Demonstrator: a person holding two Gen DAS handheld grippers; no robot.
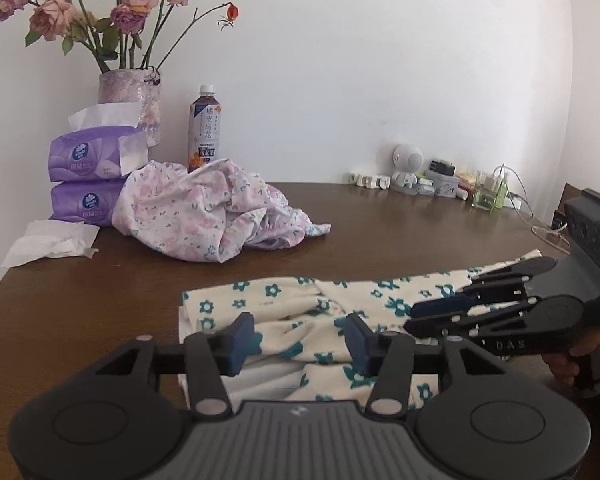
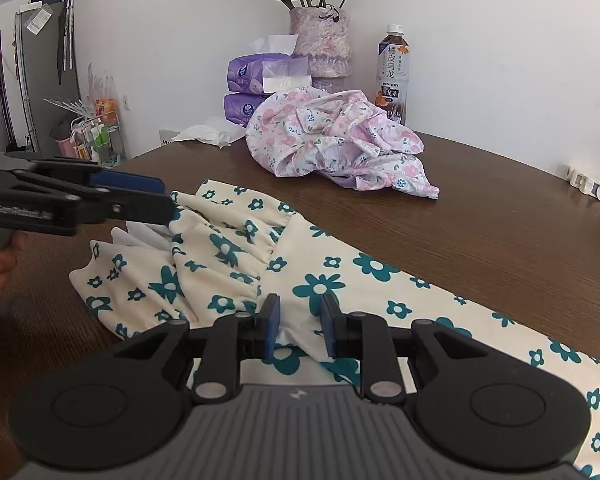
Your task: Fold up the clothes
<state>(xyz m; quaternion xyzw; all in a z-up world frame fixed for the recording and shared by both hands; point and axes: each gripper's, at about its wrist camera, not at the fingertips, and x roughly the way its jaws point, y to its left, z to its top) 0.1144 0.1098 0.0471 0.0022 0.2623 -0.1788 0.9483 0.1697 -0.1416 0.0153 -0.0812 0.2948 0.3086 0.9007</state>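
In the left wrist view the left tongs (image 1: 300, 338) are seen released above the half-folded cream flowered garment (image 1: 300, 300) on the tabletop (image 1: 100, 300), presumably after laying a fold, while in the right wrist view the right tongs (image 2: 298, 330) are seen clenched on a fabric ridge, likely to carry it over

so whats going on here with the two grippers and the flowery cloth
A person holds a gripper in each hand over a brown table, folding a cream garment with teal flowers that lies partly bunched there. The left gripper hovers over it with jaws apart and nothing pinched. The right gripper stands low over it with a ridge of fabric between its narrow jaws; whether the pads pinch it is unclear. A crumpled pink floral garment waits further back, by tissue packs, a bottle and a vase.
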